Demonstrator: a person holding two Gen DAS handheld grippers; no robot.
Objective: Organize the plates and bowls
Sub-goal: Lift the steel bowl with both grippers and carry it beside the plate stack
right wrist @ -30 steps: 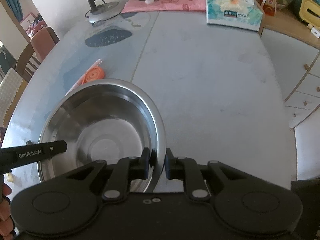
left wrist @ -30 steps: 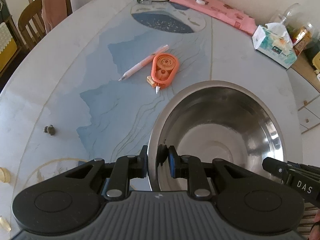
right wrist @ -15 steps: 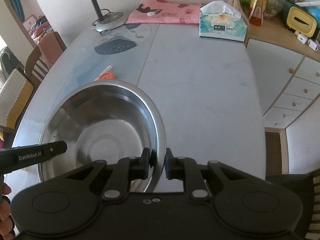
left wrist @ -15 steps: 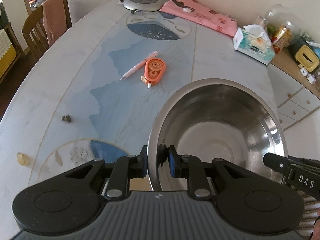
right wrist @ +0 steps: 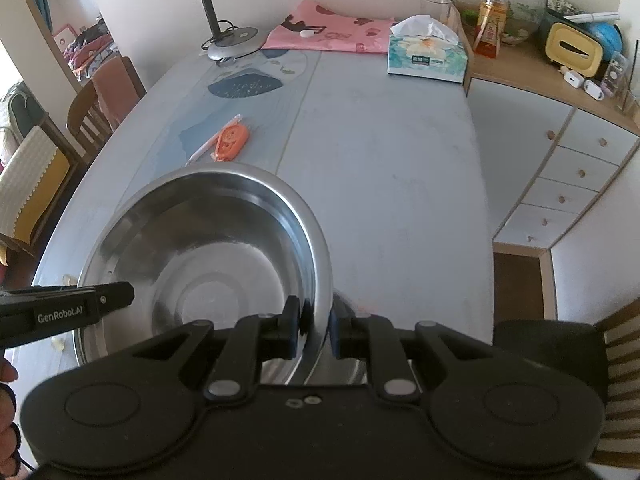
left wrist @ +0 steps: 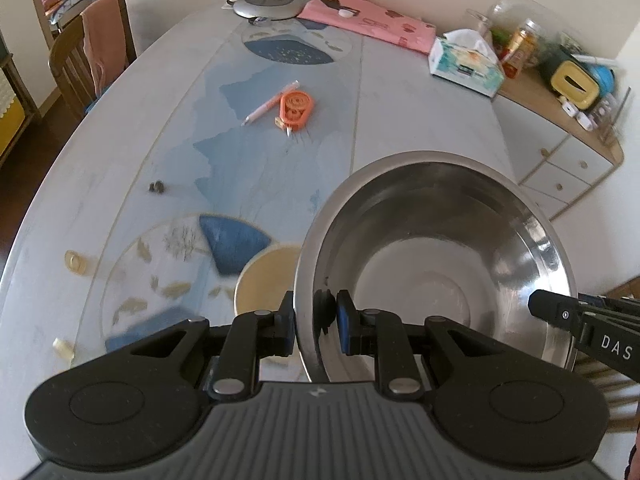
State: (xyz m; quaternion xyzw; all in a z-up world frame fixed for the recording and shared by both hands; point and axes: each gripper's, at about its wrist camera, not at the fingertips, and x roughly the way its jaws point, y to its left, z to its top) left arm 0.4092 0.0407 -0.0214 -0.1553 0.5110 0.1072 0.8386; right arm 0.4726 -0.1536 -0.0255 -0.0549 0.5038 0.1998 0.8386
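— What do your tongs have right now?

— Both pairs are clamped on the same steel bowl [left wrist: 436, 264]. My left tongs [left wrist: 314, 322] pinch its rim on the left side, one finger outside the wall and one inside. My right tongs [right wrist: 316, 326] pinch the opposite rim the same way, so the bowl [right wrist: 208, 256] hangs between my two hands.

— Where is the bowl compared with the surface?

— It is lifted clear of the surface [left wrist: 120, 168], above the near edge, mouth up and empty. In the left view a pale yellow dish [left wrist: 266, 276] sits on the surface just beside and partly under the bowl's left wall. In the right view I see another steel rim [right wrist: 348, 368] below my right tongs; I cannot tell what it belongs to.

— What else lies on the surface?

— A pink pen [left wrist: 266, 106] and an orange tape dispenser [left wrist: 296, 110] lie side by side near the middle. A lamp base [left wrist: 266, 6] stands at the far edge, with a pink cloth [left wrist: 368, 20] next to it and a tissue box [left wrist: 466, 64] at the far right corner. A small dark lump [left wrist: 157, 187] rests toward the left edge.

— And around it?

— A wooden chair [left wrist: 80, 60] stands past the left edge, and a white drawer cabinet [right wrist: 560, 168] stands past the right edge.
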